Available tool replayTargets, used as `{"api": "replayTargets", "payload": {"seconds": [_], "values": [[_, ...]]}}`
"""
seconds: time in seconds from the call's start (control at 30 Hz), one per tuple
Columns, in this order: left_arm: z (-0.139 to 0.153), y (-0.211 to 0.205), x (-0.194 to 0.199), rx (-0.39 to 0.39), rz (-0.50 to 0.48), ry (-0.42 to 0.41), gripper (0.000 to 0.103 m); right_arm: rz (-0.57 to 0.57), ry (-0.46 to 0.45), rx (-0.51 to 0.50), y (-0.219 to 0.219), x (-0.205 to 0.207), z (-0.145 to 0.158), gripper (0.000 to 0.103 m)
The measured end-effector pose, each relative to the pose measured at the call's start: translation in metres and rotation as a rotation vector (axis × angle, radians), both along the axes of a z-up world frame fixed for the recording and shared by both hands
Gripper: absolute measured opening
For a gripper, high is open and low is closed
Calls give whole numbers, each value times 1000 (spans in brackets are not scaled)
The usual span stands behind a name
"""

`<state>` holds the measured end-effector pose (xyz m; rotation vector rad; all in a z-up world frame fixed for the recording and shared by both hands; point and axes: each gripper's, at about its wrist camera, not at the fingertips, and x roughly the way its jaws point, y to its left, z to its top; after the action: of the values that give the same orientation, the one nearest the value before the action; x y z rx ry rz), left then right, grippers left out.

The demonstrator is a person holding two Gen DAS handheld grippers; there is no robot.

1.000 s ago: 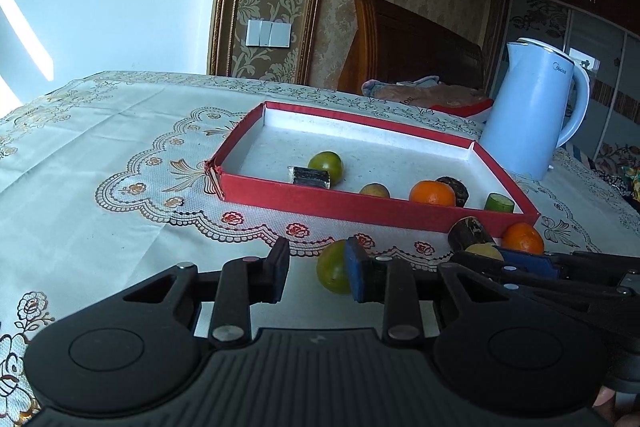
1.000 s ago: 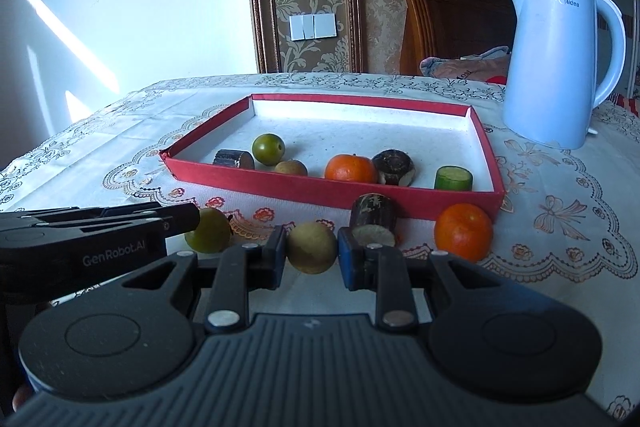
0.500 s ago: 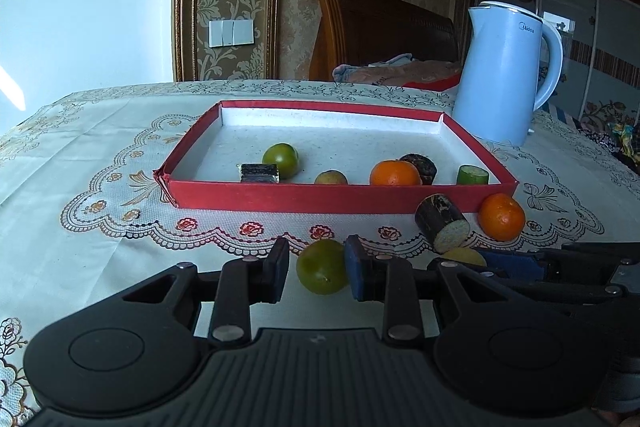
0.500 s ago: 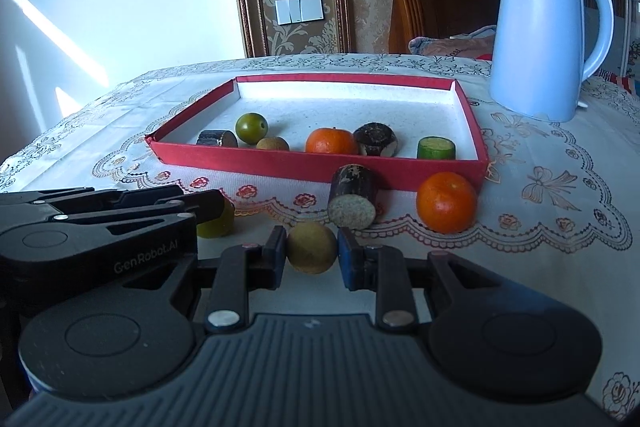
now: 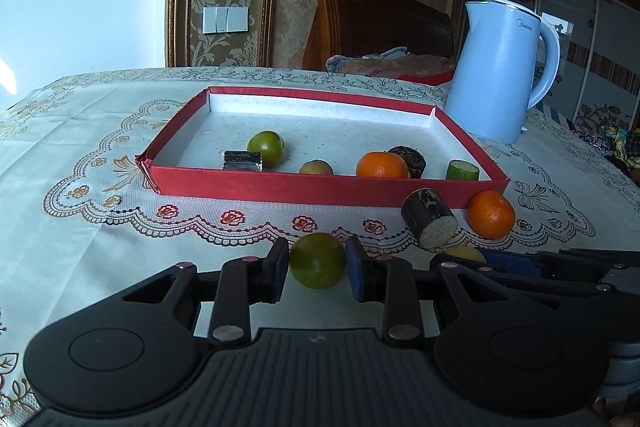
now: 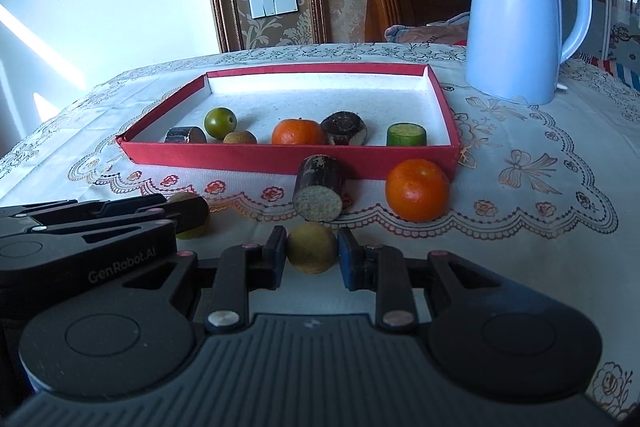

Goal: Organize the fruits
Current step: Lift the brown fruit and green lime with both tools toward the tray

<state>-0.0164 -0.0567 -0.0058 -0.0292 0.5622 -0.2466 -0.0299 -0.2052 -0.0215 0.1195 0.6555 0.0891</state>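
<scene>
With the left gripper (image 5: 316, 269) clamped on a round green fruit (image 5: 317, 259) and the right gripper (image 6: 312, 255) on a round tan fruit (image 6: 311, 247), both on the tablecloth short of the red cardboard tray (image 5: 320, 189), we lift each clear of its near wall before releasing inside.

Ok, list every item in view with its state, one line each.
left gripper: shut on green fruit
right gripper: shut on tan fruit
red tray: open, six pieces inside
orange: loose on the tablecloth, outside the tray
dark cane piece: lying on its side, outside the tray
kettle: upright, lid shut
</scene>
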Motion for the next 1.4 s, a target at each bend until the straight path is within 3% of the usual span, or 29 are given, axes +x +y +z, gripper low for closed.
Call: {"api": "replayTargets", "payload": {"seconds": [0.1,0.27,0.33,0.67,1.0,1.4], "values": [[0,-1,1,-5,8,5,30,0,-4,1,0,-1,1,26],[-4,-10,5,53,20,28,31,-6,-5,5,-3,-2,0,26],[-6,-7,10,24,19,64,34,-6,1,7,-5,-1,0,26],[-7,-12,10,51,42,63,33,-8,14,8,-4,3,-2,26],[-3,-17,2,98,86,5,33,-5,10,-5,-2,3,-3,26],[1,-14,-3,92,118,-33,33,-5,-3,-28,3,2,0,26]]}}
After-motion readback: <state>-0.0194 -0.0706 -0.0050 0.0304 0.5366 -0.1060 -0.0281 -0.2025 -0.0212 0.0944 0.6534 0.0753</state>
